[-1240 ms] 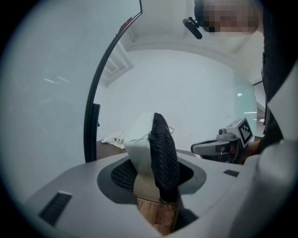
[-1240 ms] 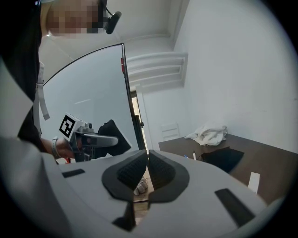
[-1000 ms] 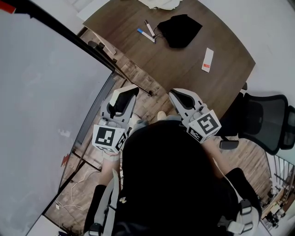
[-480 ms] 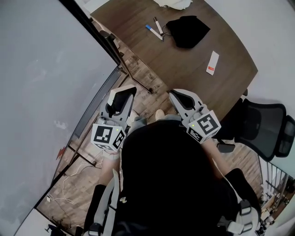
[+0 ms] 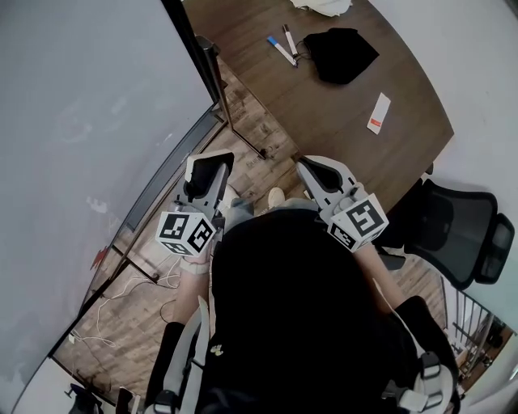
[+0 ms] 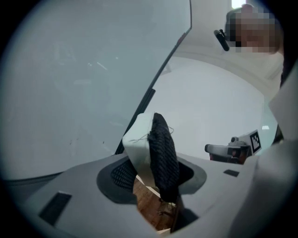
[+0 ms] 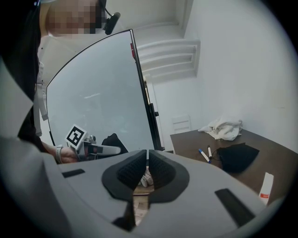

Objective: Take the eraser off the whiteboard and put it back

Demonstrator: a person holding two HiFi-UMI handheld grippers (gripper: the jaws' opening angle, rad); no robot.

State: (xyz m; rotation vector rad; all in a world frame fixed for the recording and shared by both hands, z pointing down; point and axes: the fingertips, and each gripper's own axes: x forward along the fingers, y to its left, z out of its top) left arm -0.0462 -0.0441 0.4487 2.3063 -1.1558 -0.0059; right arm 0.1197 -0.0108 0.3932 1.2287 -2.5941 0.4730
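The eraser (image 6: pixel 151 148) is white with a black woven pad — the table (image 5: pixel 340 113) dark brown wood-grain, the whiteboard (image 5: pixel 81 121) pale grey.

Wood plank floor (image 5: pixel 142 327), loose white cables (image 5: pixel 113 299) lying on it. Dark wood worktop (image 5: pixel 340 121) carrying markers (image 5: pixel 283 47), black cloth (image 5: pixel 341 55), white cloth (image 5: pixel 324 5). Black office chair (image 5: pixel 457 234) just beside worktop. Plain white walls (image 5: pixel 477 48).

Whiteboard (image 5: pixel 81 97) cut off at left edge; cloth (image 5: pixel 324 5) at top; eraser (image 6: pixel 160 148) base hidden in left gripper (image 6: pixel 156 175).
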